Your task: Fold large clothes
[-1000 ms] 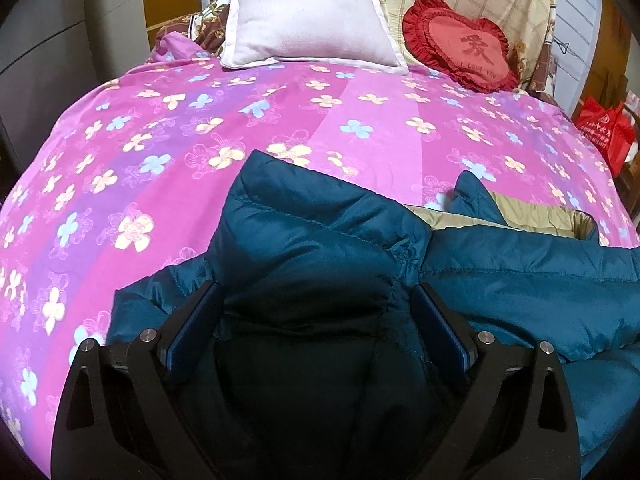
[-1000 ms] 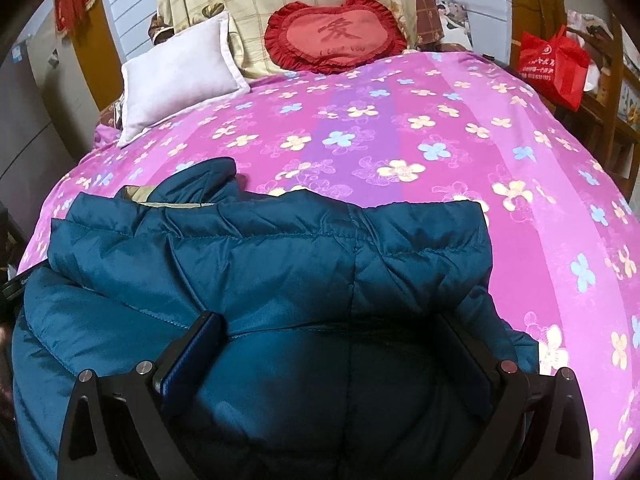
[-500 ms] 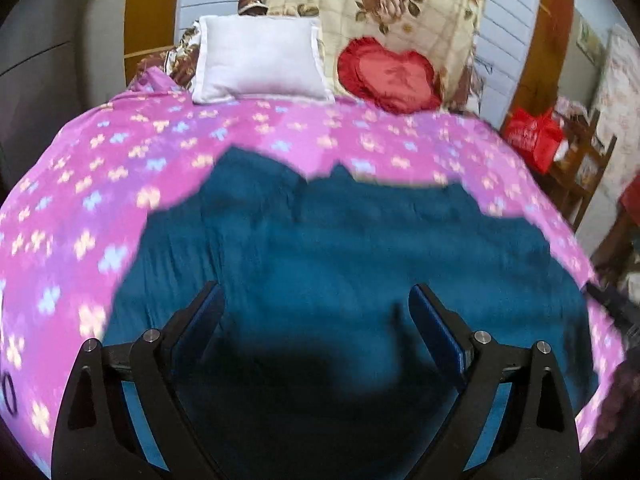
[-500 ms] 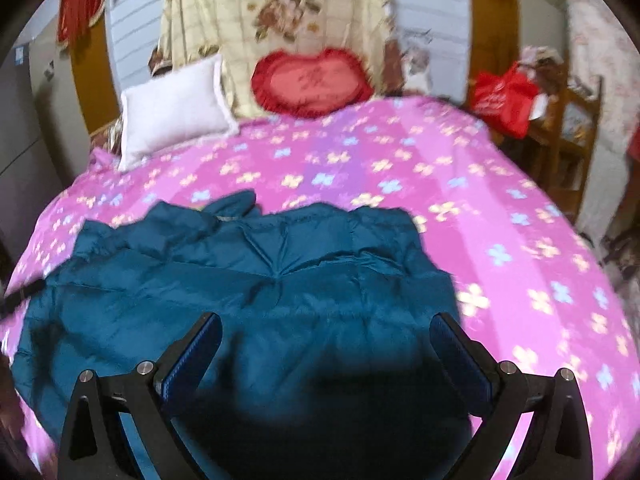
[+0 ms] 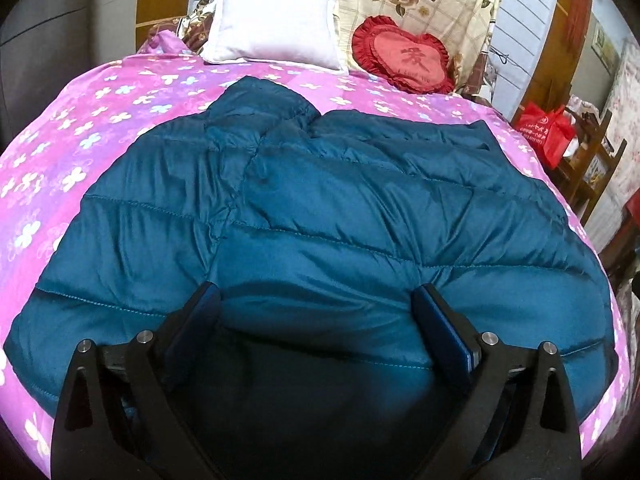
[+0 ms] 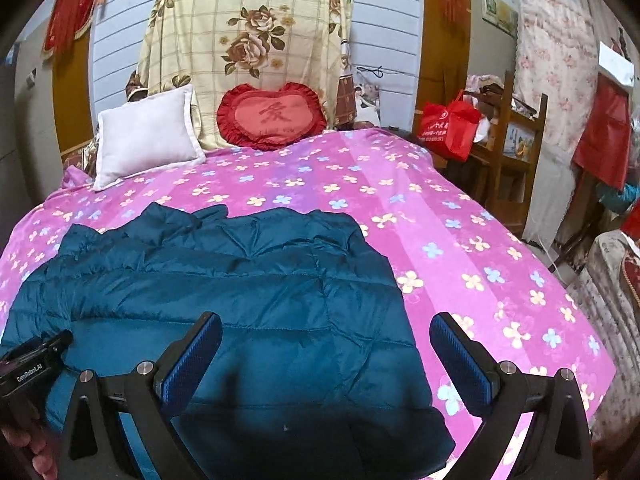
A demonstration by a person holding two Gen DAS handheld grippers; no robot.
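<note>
A large teal quilted down jacket (image 5: 320,208) lies folded flat across the pink flowered bed (image 5: 100,92). It also shows in the right wrist view (image 6: 240,292). My left gripper (image 5: 318,300) is open and empty, raised just above the jacket's near edge. My right gripper (image 6: 326,330) is open and empty, raised above the jacket's right part. The body of the left gripper (image 6: 34,360) shows at the left edge of the right wrist view.
A white pillow (image 5: 276,26) and a red heart cushion (image 5: 404,54) lean at the head of the bed. A red bag (image 6: 450,124) and wooden shelves (image 6: 516,148) stand beside the bed on the right. Bare bedspread (image 6: 460,248) lies right of the jacket.
Both grippers have pulled back and up from the jacket. The jacket now lies folded over, and its tan lining no longer shows.
</note>
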